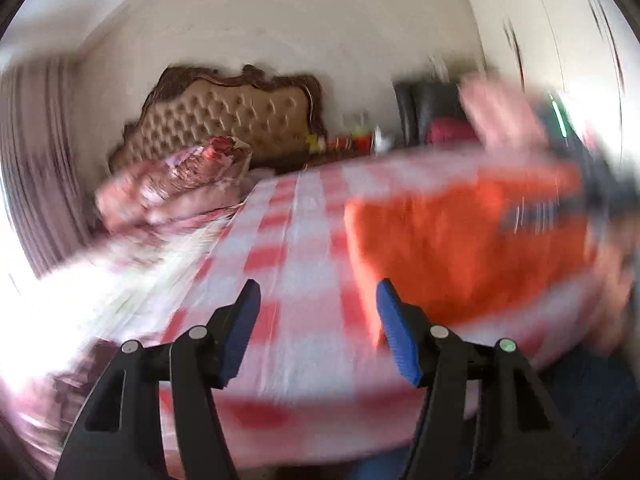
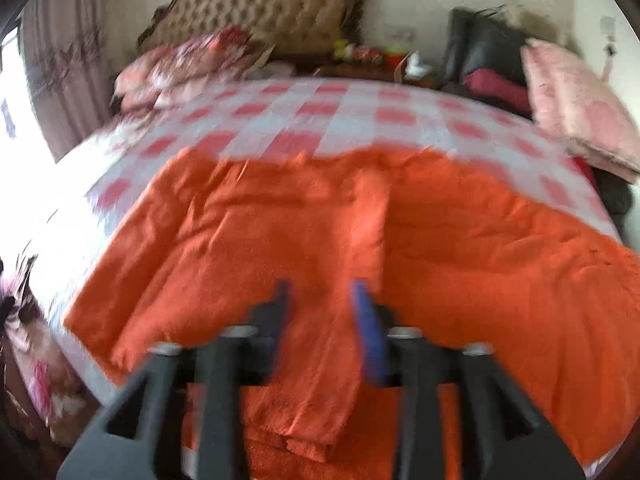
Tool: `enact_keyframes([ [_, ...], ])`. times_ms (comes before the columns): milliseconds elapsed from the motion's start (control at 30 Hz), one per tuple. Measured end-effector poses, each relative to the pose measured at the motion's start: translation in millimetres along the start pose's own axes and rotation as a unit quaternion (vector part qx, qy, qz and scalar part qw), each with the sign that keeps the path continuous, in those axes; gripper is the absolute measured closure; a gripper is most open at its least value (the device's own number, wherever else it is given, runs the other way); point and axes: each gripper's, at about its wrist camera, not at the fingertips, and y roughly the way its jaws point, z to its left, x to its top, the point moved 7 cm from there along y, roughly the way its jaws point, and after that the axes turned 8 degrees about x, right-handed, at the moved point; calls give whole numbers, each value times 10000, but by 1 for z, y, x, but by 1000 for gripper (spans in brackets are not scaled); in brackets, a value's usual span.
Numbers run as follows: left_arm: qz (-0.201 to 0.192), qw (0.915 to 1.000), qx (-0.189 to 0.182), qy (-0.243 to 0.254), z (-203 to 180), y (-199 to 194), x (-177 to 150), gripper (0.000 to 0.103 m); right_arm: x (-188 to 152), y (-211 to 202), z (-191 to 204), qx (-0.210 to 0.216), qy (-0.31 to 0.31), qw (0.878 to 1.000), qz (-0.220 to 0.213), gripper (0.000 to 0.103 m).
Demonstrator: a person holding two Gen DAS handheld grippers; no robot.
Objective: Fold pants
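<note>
Indoors, a bedroom: a bed under a red-and-white checked cover [image 2: 328, 120] fills both views, backed by a tufted tan headboard [image 2: 264, 8] in a dark carved frame against a pale wall [image 1: 320, 40]. Striped curtains [image 1: 36, 152] hang at left, w/ hard daylight blowing out that side. Floral pillows [image 1: 176, 176] are heaped at the head of the bed; a pink cushion [image 2: 580, 120] leans at the far right edge, beside dark cushions [image 2: 480, 52]. Small bright items (too blurred to identify) line a ledge betw. headboard and dark cushions.

The orange pants [image 2: 320, 240] lie spread across the near half of the cover, wrinkled, one section lapped over the middle and running down toward the camera. The right gripper [image 2: 320, 292] hovers low over that lapped strip, blue-padded fingers [image 2: 368, 320] a short way apart w/ orange cloth showing between them; whether they touch the fabric can't be told through the motion blur. The left gripper [image 1: 318, 292] is off to the side over bare checked cover, jaws spread wide and holding nothing, its right finger near the pants' left edge. In the left wrist view a smeared dark shape at far right blocks the pants' far end.
</note>
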Motion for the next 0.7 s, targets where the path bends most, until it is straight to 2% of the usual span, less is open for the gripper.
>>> enact_keyframes([
  [33,104,9993,-204,-281,4,10,9,42,4,-6,2,-131,-106,9998,-126,41],
  [67,382,9972,-378,-518,5,29,18,42,5,-7,3,-214,-211,9995,-141,40],
  [100,733,9937,-573,-632,0,55,25,45,5,-5,5,-305,-324,9990,-89,40],
  [167,1050,9894,-798,-605,-12,93,37,45,2,1,3,-303,-275,9992,36,35],
  [200,1438,9846,-851,-515,-23,122,40,47,0,6,-1,-330,-200,9992,129,32],
  [267,1904,9773,-802,-468,-33,151,39,49,-6,17,-9,-427,-120,9984,353,20],
  [300,2136,9713,-944,-442,-43,167,37,49,-9,19,-11,-439,-109,9982,394,19],
  [367,2374,9680,-795,-184,-54,185,30,47,-10,21,-14,-440,-36,9984,360,15],
  [400,2488,9660,-703,17,-60,192,26,42,-11,22,-15,-402,2,9985,368,15],
  [467,2564,9655,-433,164,-60,200,22,29,-13,23,-18,-335,133,9987,356,11],
  [500,2504,9679,-68,187,-54,201,22,21,-14,23,-19,-346,170,9987,343,10],
  [567,2369,9701,449,262,-45,198,25,20,-15,23,-20,-308,218,9988,324,8],
  [600,2167,9738,642,267,-42,192,30,21,-15,23,-21,-355,235,9986,322,7],
  [700,1668,9838,654,74,-37,169,48,16,-15,24,-22,-370,243,9986,294,6],
])
